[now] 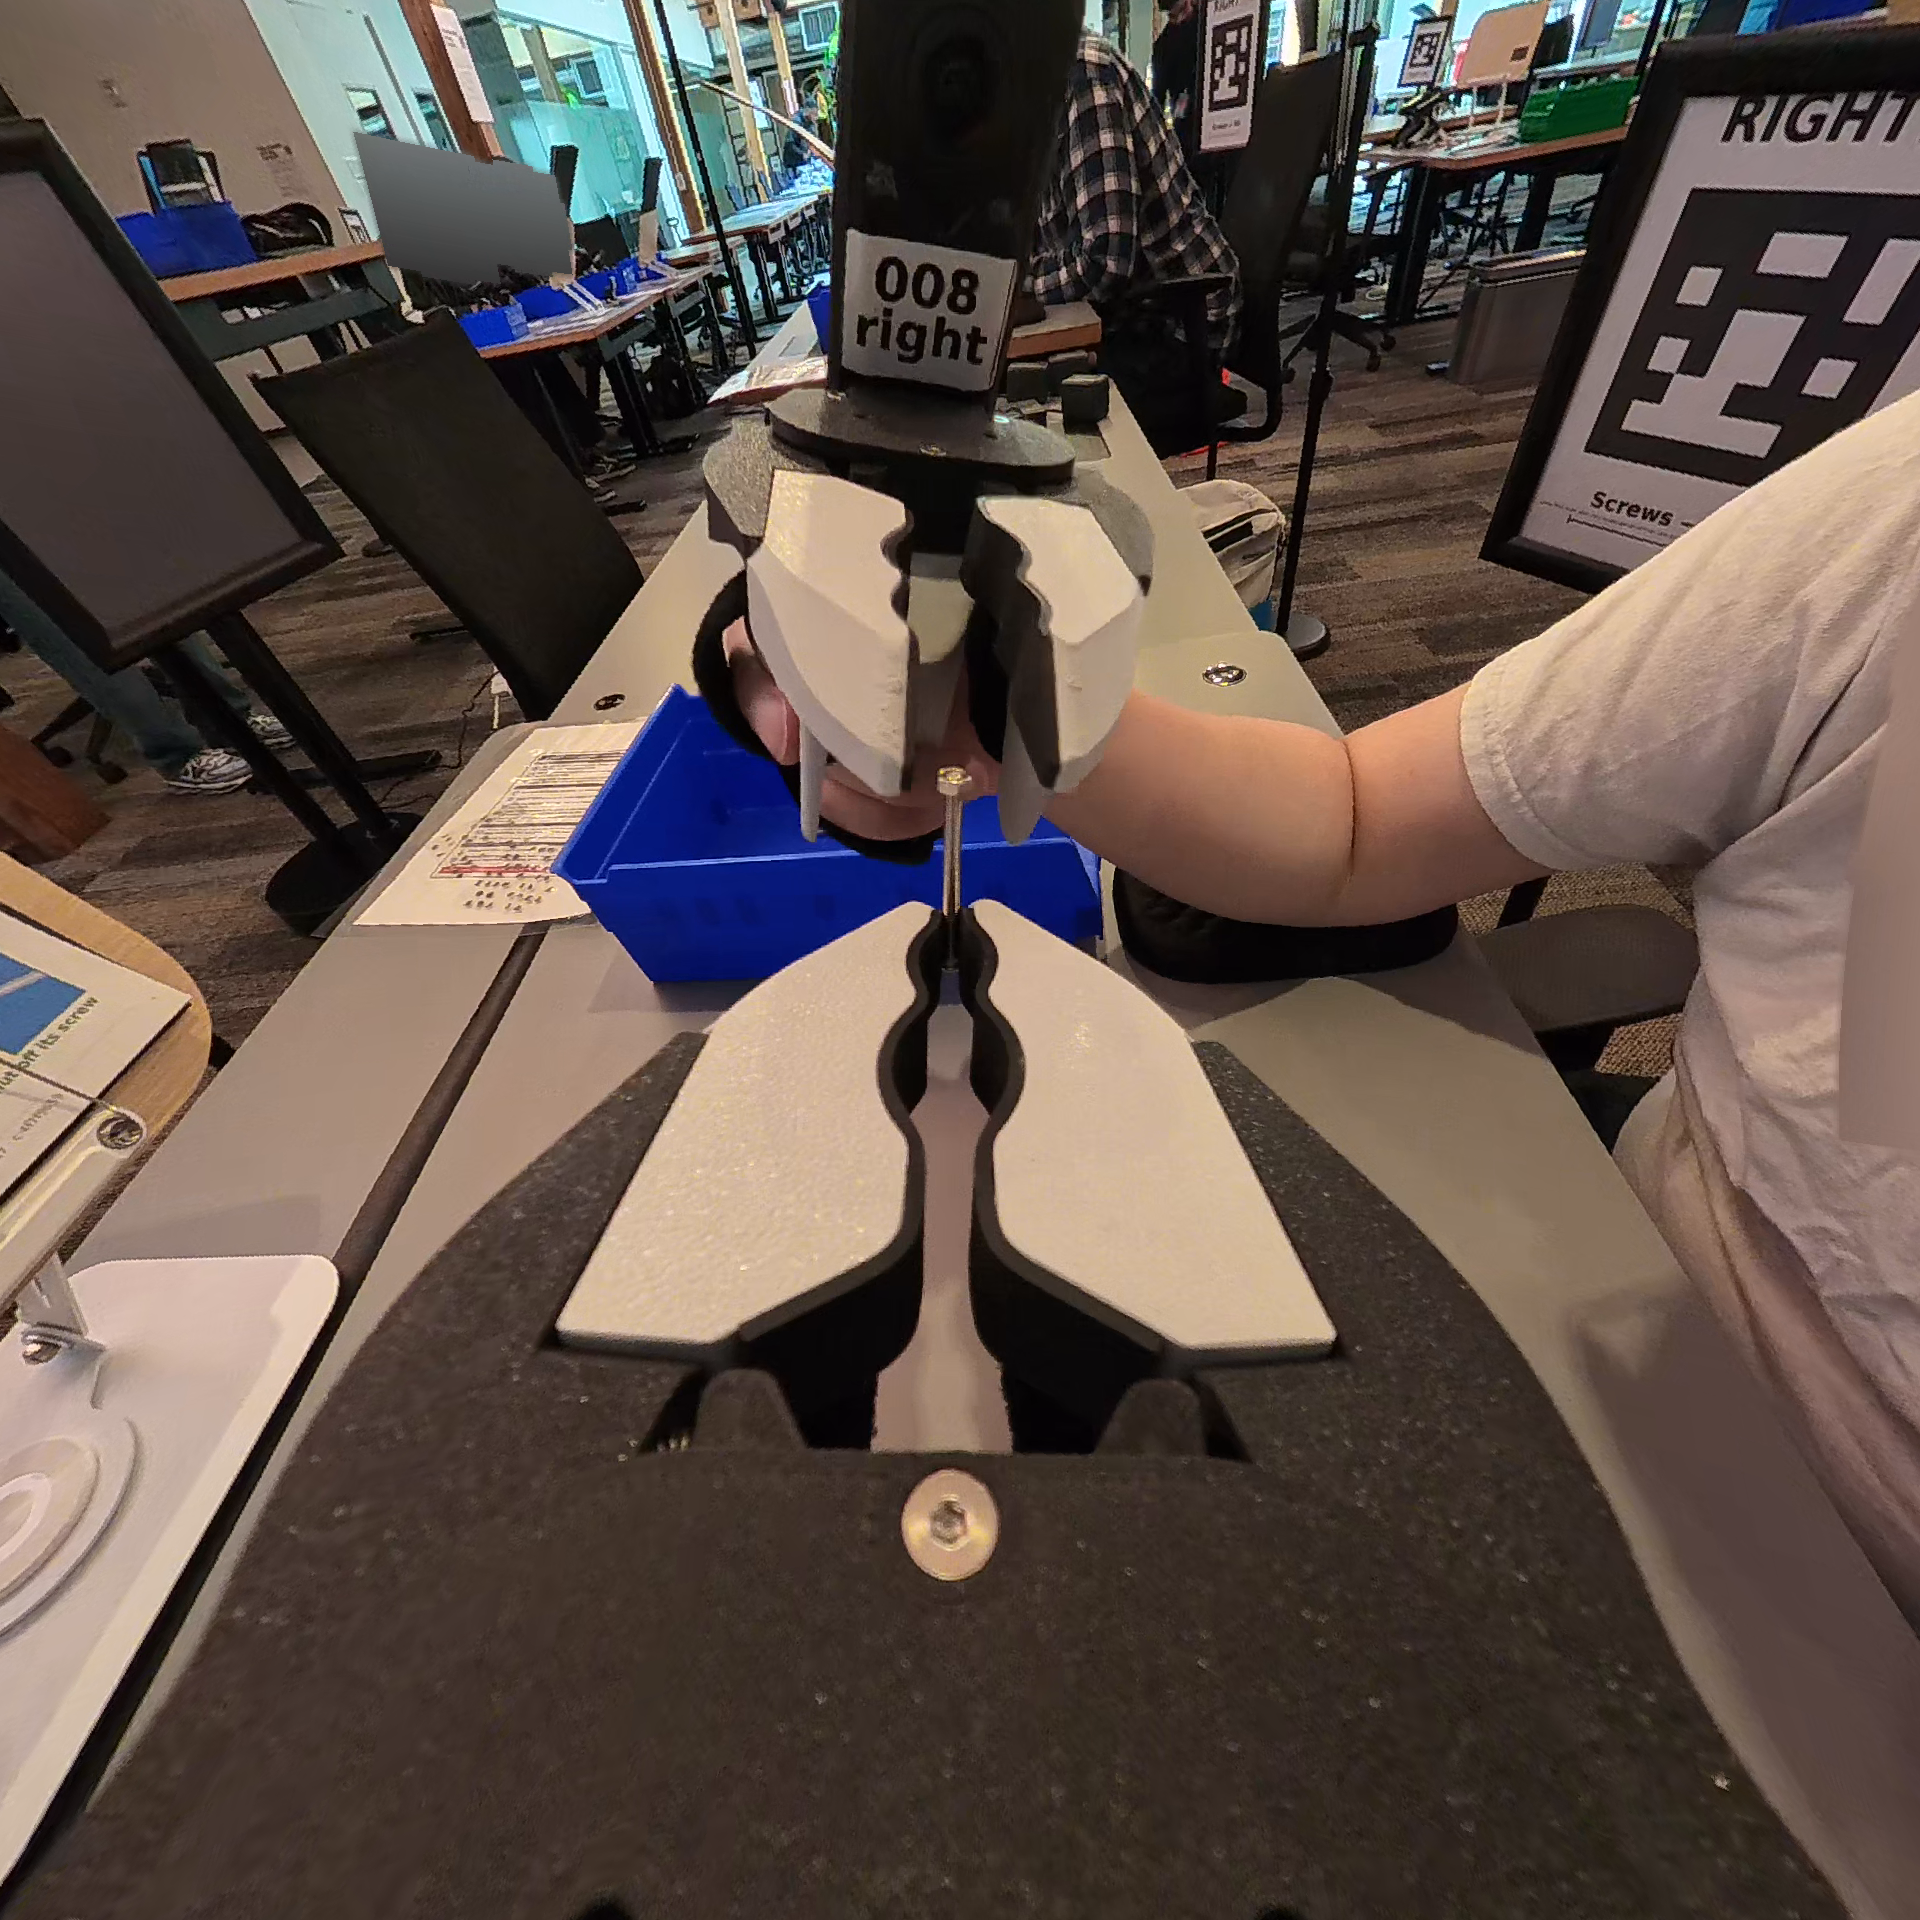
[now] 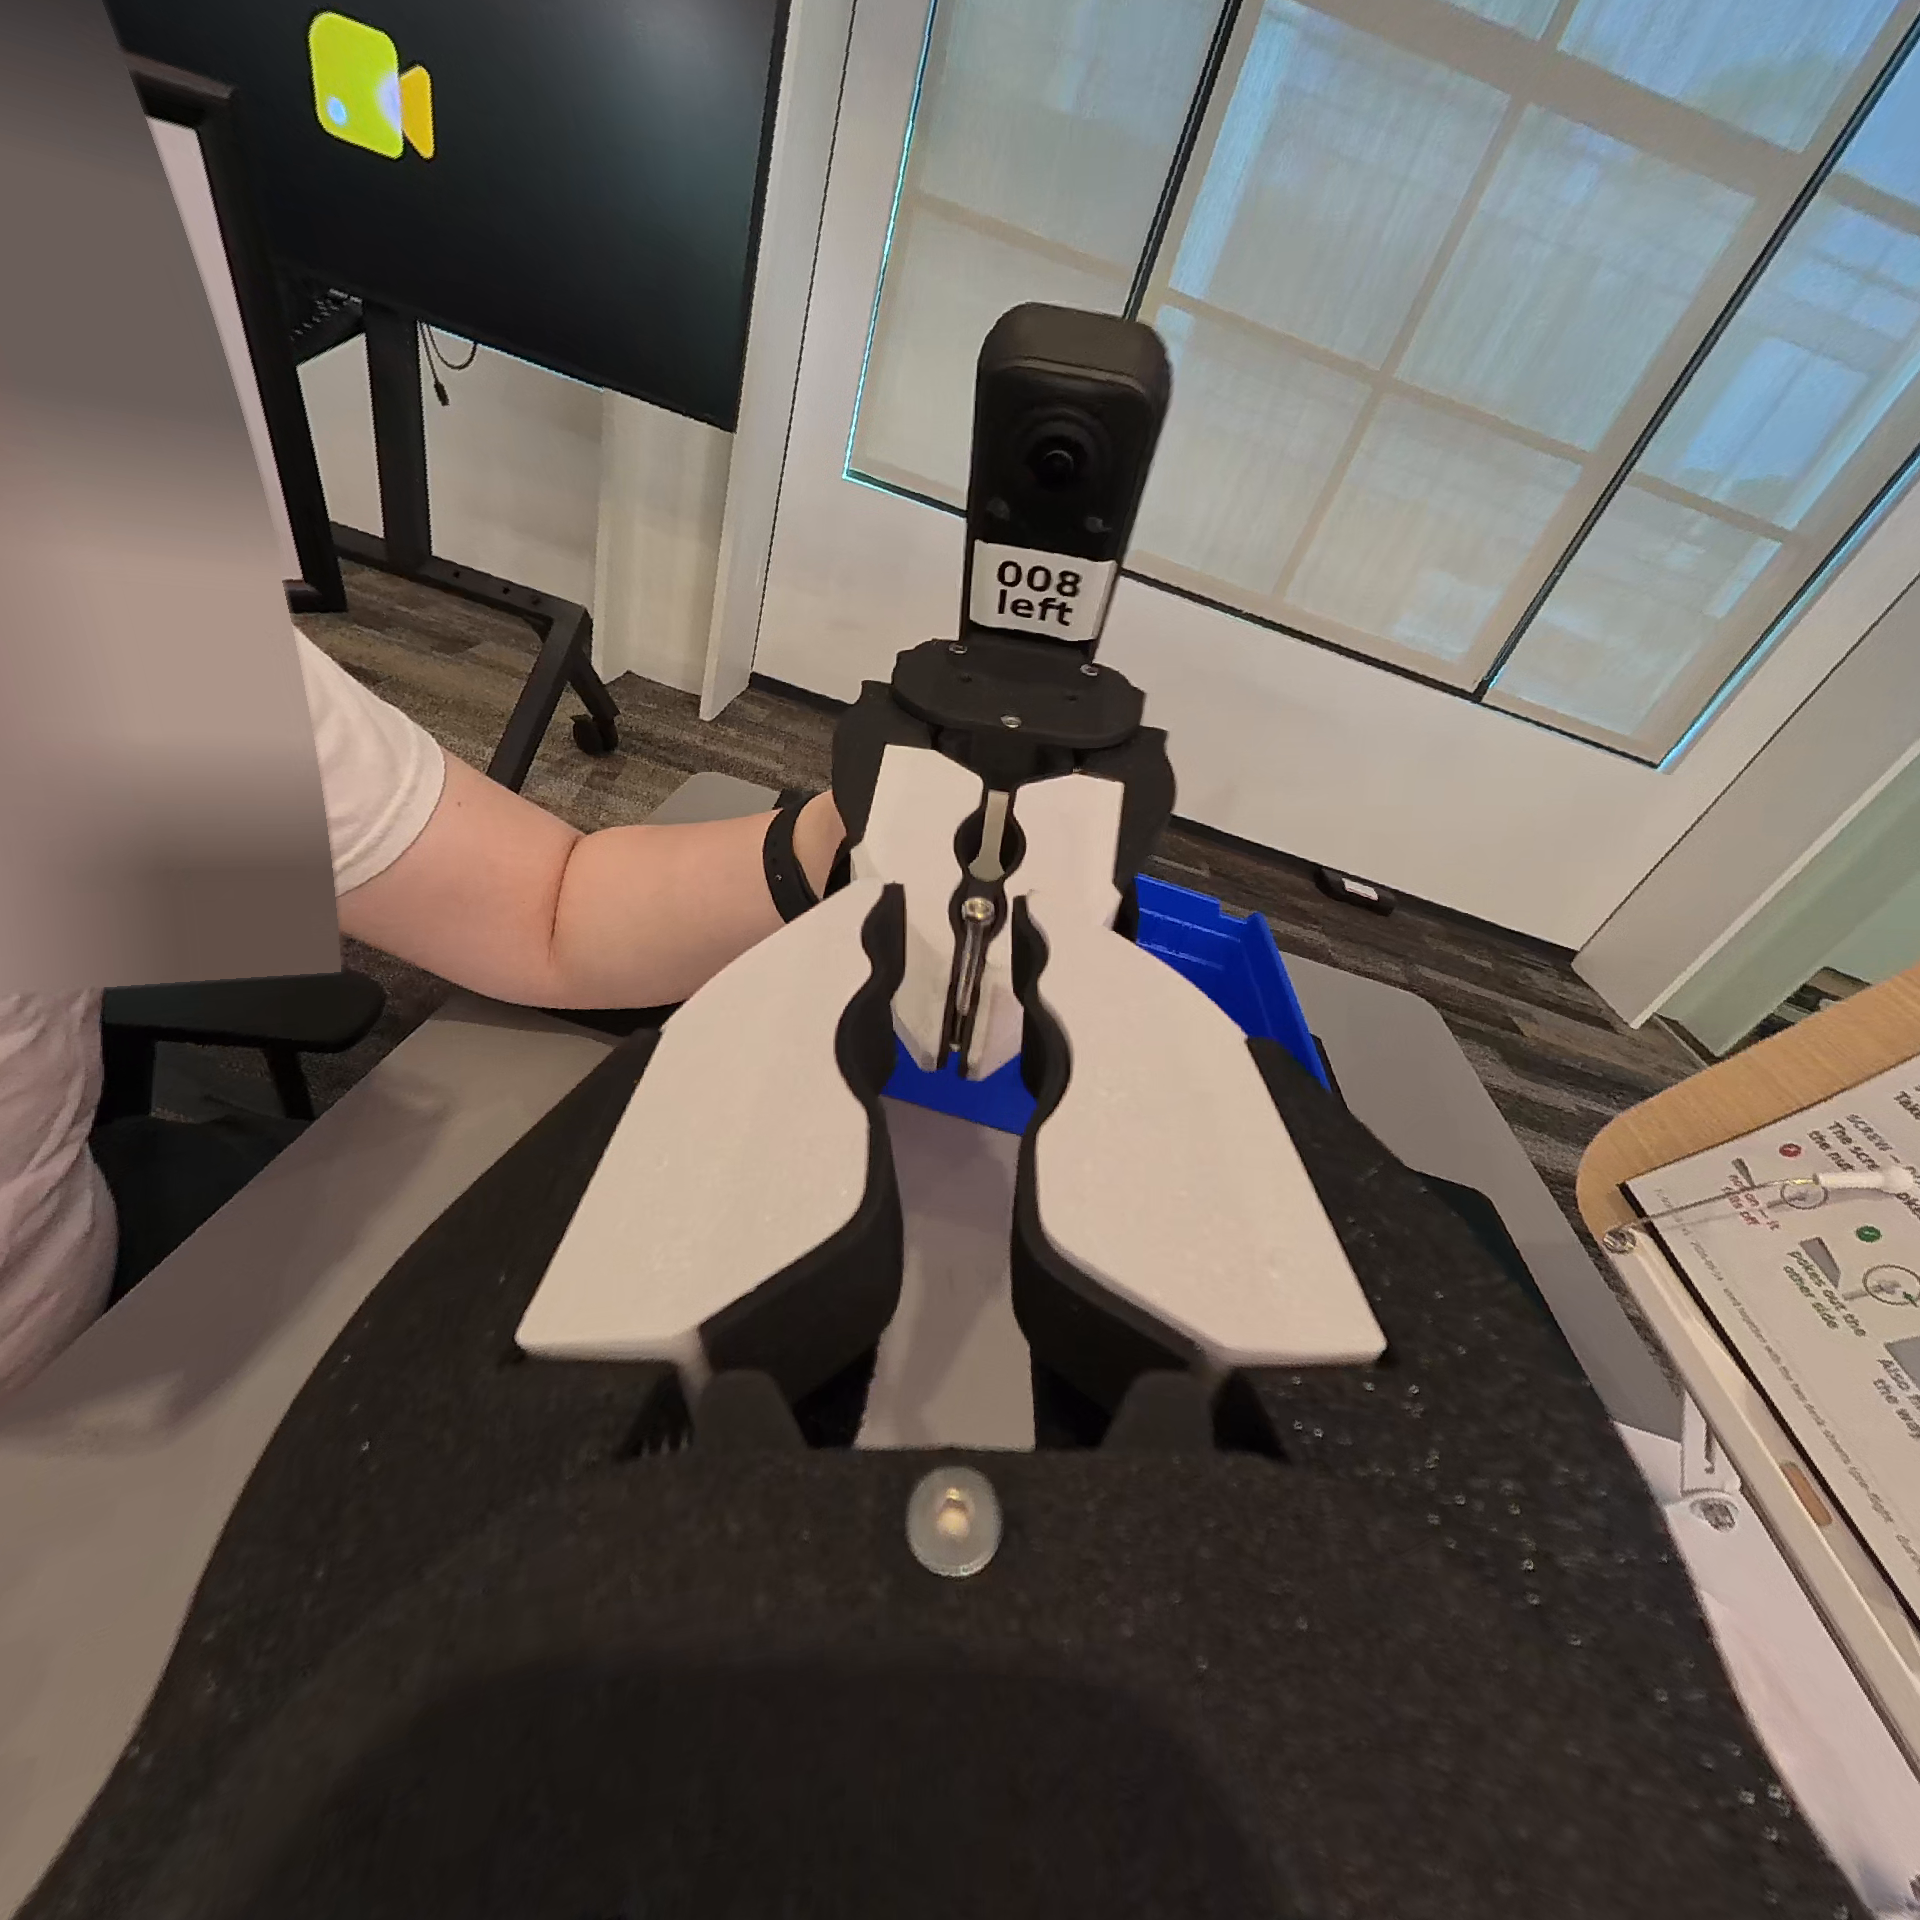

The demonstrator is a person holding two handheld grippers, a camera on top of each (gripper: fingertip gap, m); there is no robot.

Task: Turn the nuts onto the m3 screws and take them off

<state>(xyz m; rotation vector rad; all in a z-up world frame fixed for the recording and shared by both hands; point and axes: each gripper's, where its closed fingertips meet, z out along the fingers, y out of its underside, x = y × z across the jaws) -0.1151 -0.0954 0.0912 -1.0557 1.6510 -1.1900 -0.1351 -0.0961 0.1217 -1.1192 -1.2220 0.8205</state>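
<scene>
My left gripper [image 1: 951,914] is shut on the lower end of a thin metal m3 screw [image 1: 951,852], which stands upright from its tips. The screw's upper end has a small head or nut; I cannot tell which. My right gripper [image 1: 956,800] faces the left one from above, jaws apart, with its tips on either side of the screw's upper end. In the right wrist view my right gripper [image 2: 958,904] is open, and between its fingers I see the left gripper [image 2: 961,1065] pinching the screw [image 2: 971,966]. Both are held above a blue bin [image 1: 727,894].
The blue bin [image 2: 1205,956] sits on a grey table [image 1: 416,1091]. A paper sheet with small parts [image 1: 509,831] lies left of it. A black arm pad [image 1: 1278,935] is under the person's forearm. An instruction board [image 2: 1818,1247] stands at the table's side. Only a small space, under 4 cm, lies between the two pairs of fingers.
</scene>
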